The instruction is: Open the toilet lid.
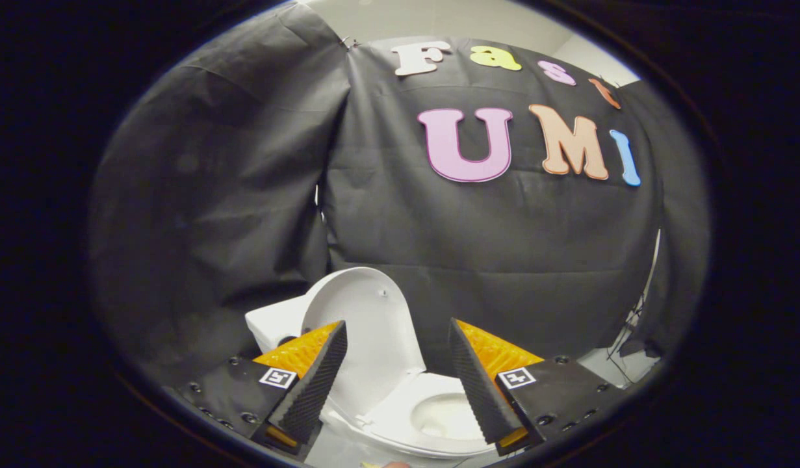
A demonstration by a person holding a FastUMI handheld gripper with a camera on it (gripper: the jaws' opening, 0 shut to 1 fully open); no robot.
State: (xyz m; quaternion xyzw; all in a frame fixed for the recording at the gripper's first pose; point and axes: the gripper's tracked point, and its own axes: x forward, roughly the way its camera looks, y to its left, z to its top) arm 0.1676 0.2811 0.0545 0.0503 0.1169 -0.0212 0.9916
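Toilet lid (pixel 367 325): it's up, folks, a white oval standing nearly upright, leaning back toward the tank, its underside facing us with a small bumper stud near the top.
Lid's place: at 12 o'clock from the bowl, rising between the two fingers and closer to the left one, whose tip overlaps its lower left edge in this view; whether they touch, I cannot tell.
Tank (pixel 276 322): white, peeking out at 9 o'clock from the lid, partly behind the left finger.
Toilet bowl (pixel 438 413): open to view, white seat ring around it, the basin pale inside; I cannot tell whether water sits in it.
Bowl's place: at 6 o'clock from the lid, low between the fingers, the right finger crossing its right rim.
Gripper (pixel 396 338): fingers spread wide apart, gripping nothing, lid and bowl showing through the gap.
Finger markings: each finger base carries a small square black-and-white tag, a pattern rather than words.
Booth wall (pixel 211 195): black cloth hanging in folds behind the toilet, from 9 o'clock round to 3.
Cables (pixel 624 338): thin dark wires dangling at 3 o'clock from the bowl, by the cloth's edge.
Floor (pixel 607 364): a pale patch under those wires.
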